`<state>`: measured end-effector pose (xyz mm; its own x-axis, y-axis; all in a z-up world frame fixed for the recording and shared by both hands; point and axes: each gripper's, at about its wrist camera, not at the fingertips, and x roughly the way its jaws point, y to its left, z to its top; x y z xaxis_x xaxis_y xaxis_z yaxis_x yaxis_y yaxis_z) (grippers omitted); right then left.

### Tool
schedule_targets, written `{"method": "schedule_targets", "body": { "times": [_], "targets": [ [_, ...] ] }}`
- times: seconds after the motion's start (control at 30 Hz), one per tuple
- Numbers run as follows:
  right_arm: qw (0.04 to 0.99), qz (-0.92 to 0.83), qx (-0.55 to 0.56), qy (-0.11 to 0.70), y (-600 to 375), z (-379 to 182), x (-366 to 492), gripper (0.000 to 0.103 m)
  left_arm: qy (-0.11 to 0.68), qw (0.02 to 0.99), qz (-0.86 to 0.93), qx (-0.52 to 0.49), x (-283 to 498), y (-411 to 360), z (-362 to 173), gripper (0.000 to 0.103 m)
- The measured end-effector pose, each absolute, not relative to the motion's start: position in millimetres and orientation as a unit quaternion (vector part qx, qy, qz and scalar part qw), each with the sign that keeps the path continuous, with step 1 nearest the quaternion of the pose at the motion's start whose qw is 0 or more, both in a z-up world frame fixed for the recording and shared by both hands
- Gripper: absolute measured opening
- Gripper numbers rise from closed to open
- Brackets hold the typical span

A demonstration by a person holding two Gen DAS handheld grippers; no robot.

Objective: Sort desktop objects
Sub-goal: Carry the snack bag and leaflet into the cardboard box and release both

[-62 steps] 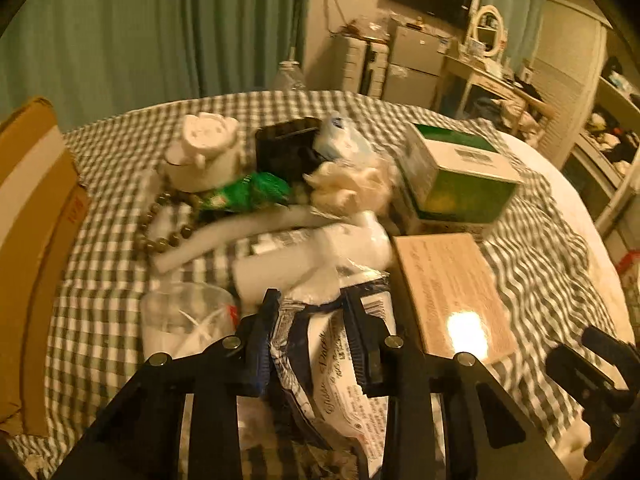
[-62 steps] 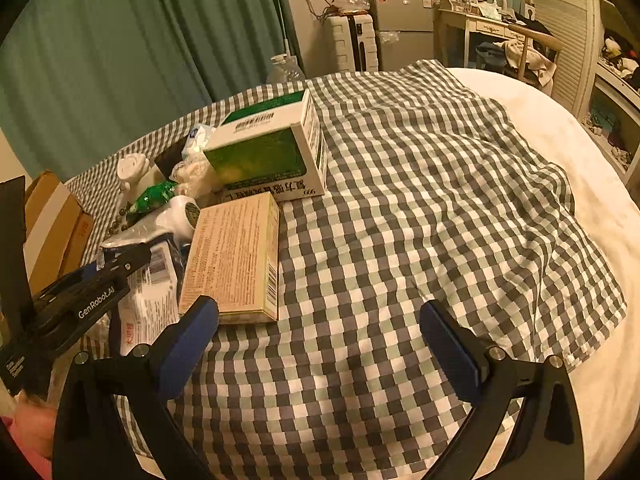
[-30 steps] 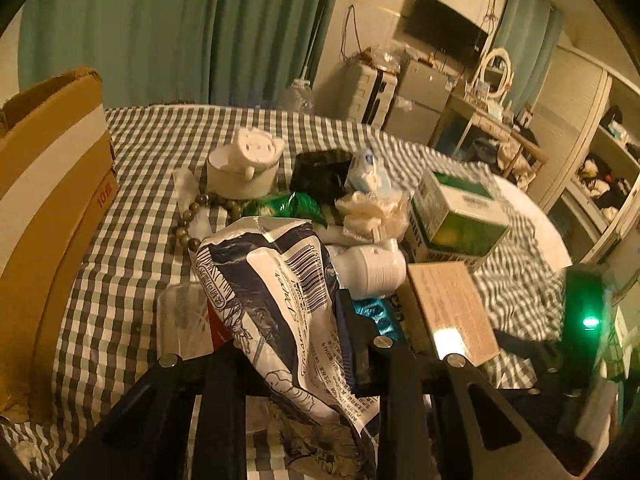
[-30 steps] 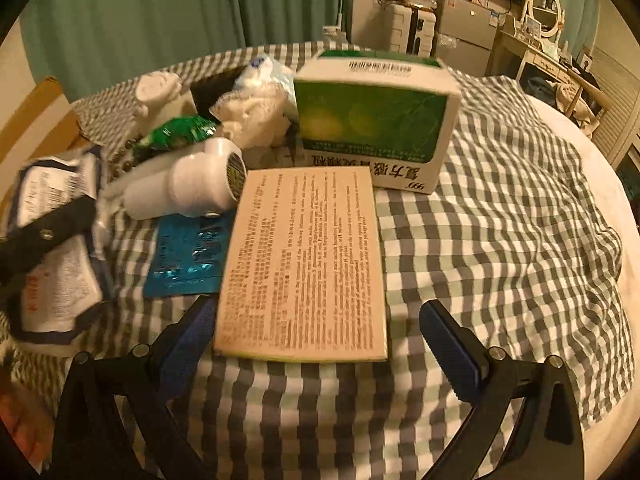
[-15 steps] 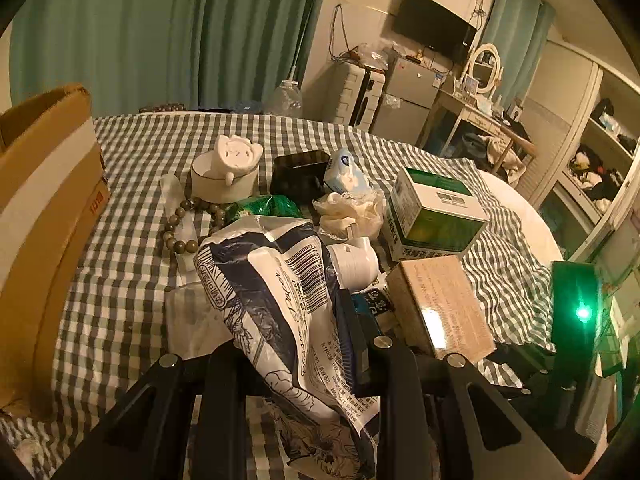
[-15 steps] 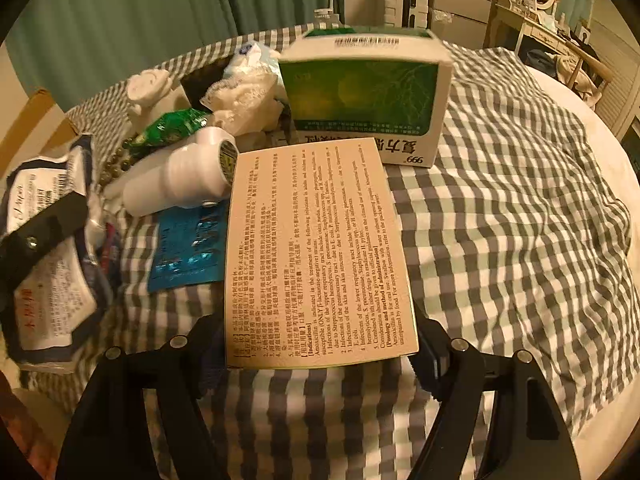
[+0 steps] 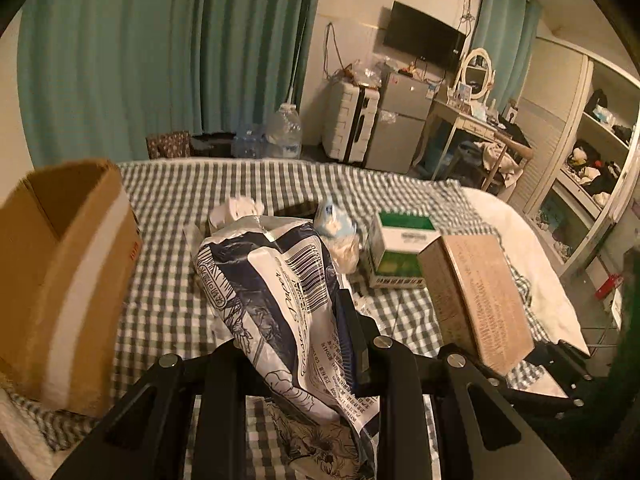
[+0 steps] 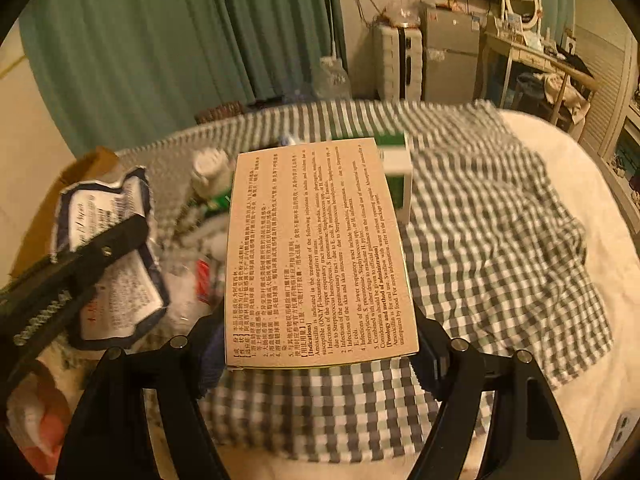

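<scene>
A crumpled white-and-navy printed packet (image 7: 276,280) hangs above the checked cloth (image 7: 172,304), and my left gripper (image 7: 296,332) is shut on it. From the right wrist view the same packet (image 8: 108,248) and left gripper (image 8: 80,264) show at the left. My right gripper (image 8: 320,350) is shut on a flat tan medicine box (image 8: 316,248) with small print, its pads pressing both long sides. That tan box (image 7: 480,292) is tilted and clear of the cloth at the right of the left wrist view.
An open cardboard carton (image 7: 60,280) stands at the left. On the cloth behind lie a green-and-white box (image 7: 400,252), a tissue pack (image 7: 334,220), a white jar (image 8: 208,168) and other small clutter. A white bed edge (image 8: 580,200) lies at the right.
The right gripper closed on the tan box and lifted it off the cloth. The left gripper rose further with the packet, so the pile now sits lower and farther away.
</scene>
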<state>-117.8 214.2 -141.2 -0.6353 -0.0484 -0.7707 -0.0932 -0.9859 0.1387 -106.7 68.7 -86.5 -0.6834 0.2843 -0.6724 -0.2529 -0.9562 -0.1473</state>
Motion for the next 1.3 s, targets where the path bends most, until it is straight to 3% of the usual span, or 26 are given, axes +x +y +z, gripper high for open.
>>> {"method": "schedule_targets", "body": {
  "times": [0.43,0.73,0.93,1.3],
  "targets": [
    [-0.002,0.94,-0.336,0.065,194,-4,-77,0.075,0.006,0.204,0.915,-0.348,-86,65,49,0.024],
    [-0.048,0.955,-0.291,0.044,145,63,-84,0.075,-0.002,0.161,0.919,-0.359,-110,-19,121,0.024],
    [-0.107,0.949,-0.295,0.044,89,74,-109,0.075,0.014,0.109,0.927,-0.359,-112,-100,121,0.024],
    [-0.18,0.923,-0.341,0.004,-43,35,-145,0.075,-0.056,0.054,0.917,-0.391,-129,-228,39,0.024]
  ]
}}
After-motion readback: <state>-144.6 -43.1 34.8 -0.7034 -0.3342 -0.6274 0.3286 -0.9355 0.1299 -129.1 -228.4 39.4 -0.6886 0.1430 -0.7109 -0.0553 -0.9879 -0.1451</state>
